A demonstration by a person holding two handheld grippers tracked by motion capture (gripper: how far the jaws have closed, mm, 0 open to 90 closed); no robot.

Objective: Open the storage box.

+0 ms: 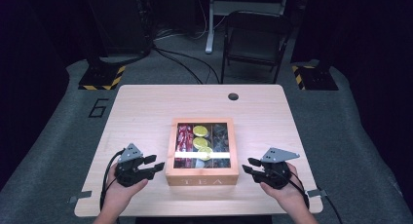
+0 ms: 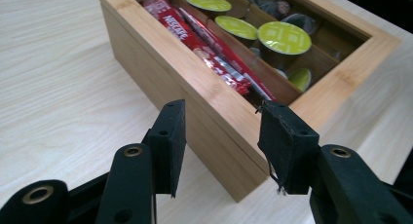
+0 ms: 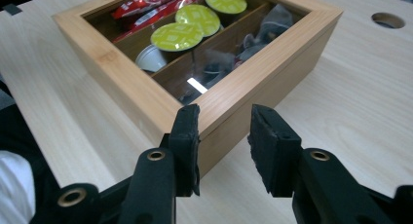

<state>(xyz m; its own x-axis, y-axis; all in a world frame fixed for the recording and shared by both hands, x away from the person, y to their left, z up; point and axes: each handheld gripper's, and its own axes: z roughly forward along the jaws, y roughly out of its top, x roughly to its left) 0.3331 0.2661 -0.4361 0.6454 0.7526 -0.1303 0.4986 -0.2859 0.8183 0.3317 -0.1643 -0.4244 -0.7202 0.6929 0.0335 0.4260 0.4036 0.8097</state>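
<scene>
A wooden box [image 1: 202, 177] marked TEA sits near the table's front middle, under a clear lid. Inside are red stick packets [image 1: 184, 139] on the left, green-topped capsules [image 1: 200, 142] in the middle and dark sachets [image 1: 220, 136] on the right. My left gripper [image 1: 158, 164] hovers just left of the box, its jaws apart with nothing pressed between them. My right gripper [image 1: 248, 165] hovers just right of it, also open. In the left gripper view the left gripper [image 2: 224, 117] points at the box's [image 2: 209, 121] near corner. In the right gripper view the right gripper [image 3: 221, 117] faces the box's [image 3: 146, 97] other front corner.
The light wooden table [image 1: 141, 112] has a round cable hole [image 1: 233, 96] at its far edge. A person's hands hold both grippers at the table's front edge. A dark folding chair [image 1: 255, 39] stands on the floor beyond the table.
</scene>
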